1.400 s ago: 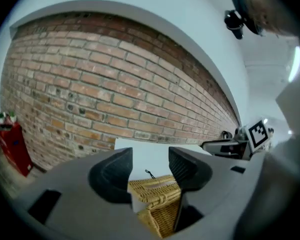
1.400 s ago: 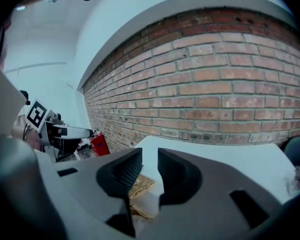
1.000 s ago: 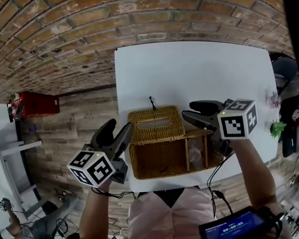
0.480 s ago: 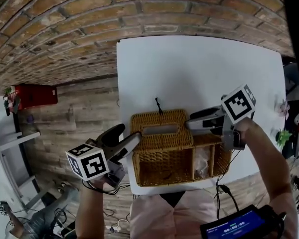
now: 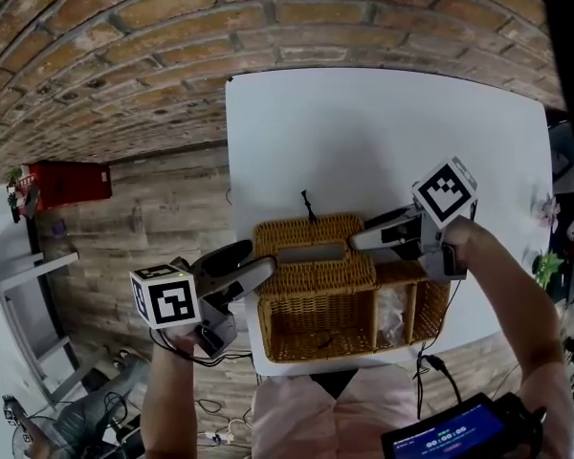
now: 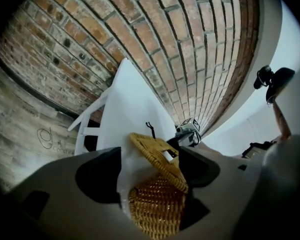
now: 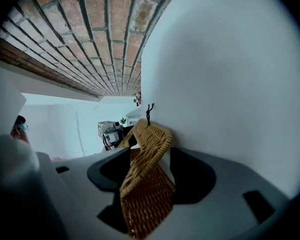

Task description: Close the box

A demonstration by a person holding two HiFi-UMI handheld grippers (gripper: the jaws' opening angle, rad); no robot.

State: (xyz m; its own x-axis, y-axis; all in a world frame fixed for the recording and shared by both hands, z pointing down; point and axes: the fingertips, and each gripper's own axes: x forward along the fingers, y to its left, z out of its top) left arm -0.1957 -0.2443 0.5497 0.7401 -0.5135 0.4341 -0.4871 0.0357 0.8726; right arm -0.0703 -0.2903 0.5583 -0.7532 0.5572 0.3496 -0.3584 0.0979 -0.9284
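Observation:
A wicker box (image 5: 349, 314) stands at the near edge of the white table (image 5: 383, 132), its inside showing. Its hinged wicker lid (image 5: 311, 254) is raised and tilted, with a slot in it and a black cord loop (image 5: 309, 202) at its far edge. My left gripper (image 5: 251, 261) reaches the lid's left end; the jaws are opening, with the lid's edge (image 6: 157, 156) between them and a gap on one side. My right gripper (image 5: 364, 234) is at the lid's right end; its jaws are closing around the lid (image 7: 147, 149) without pinching it.
A brick wall (image 5: 124, 55) runs behind and left of the table, above a wooden floor (image 5: 163, 218). A red object (image 5: 67, 182) stands at the far left. Something pale lies in the box's right compartment (image 5: 392, 304). A screen (image 5: 454, 433) is near my body.
Both grippers have closed in on the two ends of the lid. The right gripper has turned and come down to the lid's right end. Both sets of jaws stand wider.

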